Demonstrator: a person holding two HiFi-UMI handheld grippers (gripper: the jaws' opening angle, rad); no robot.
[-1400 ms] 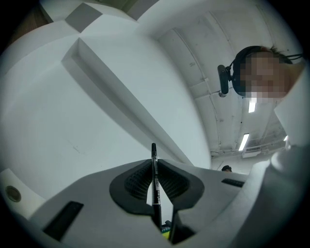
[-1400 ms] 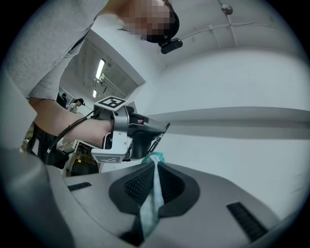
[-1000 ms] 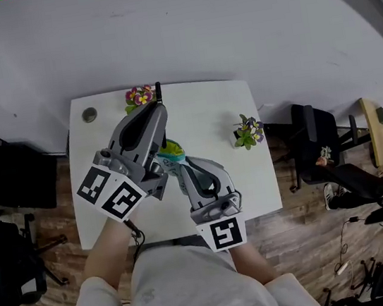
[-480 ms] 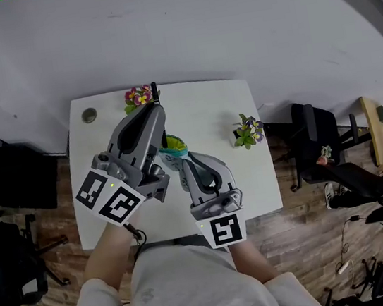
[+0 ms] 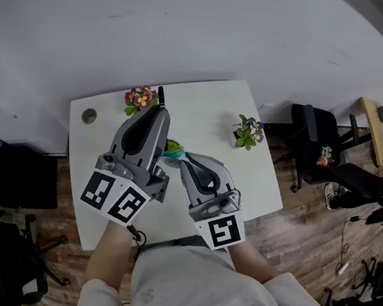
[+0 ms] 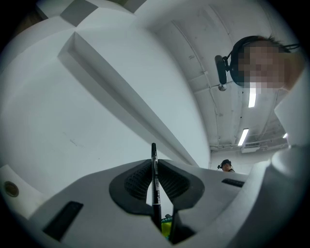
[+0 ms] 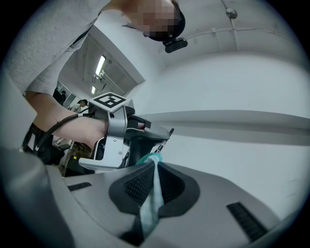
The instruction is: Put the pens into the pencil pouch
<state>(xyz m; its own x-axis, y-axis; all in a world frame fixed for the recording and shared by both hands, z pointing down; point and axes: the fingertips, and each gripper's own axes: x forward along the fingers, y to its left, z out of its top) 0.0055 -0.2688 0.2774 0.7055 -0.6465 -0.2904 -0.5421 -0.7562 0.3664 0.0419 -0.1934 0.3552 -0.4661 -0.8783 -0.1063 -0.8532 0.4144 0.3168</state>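
In the left gripper view a black pen stands upright between the pads of my left gripper, which is shut on it. In the head view the left gripper is over the middle of the white table, and the pen's end sticks out past the jaws. Just below it hangs the teal pencil pouch, its yellow-green inside showing in the left gripper view. My right gripper is shut on the pouch's edge, a fold of teal fabric pinched between its pads.
Two small flower pots stand on the table, one at the back and one at the right. A small round object lies at the back left corner. Chairs and a wooden floor surround the table.
My left gripper with the pen has shifted slightly to the right over the pouch. The right gripper and the pouch have stayed in place.
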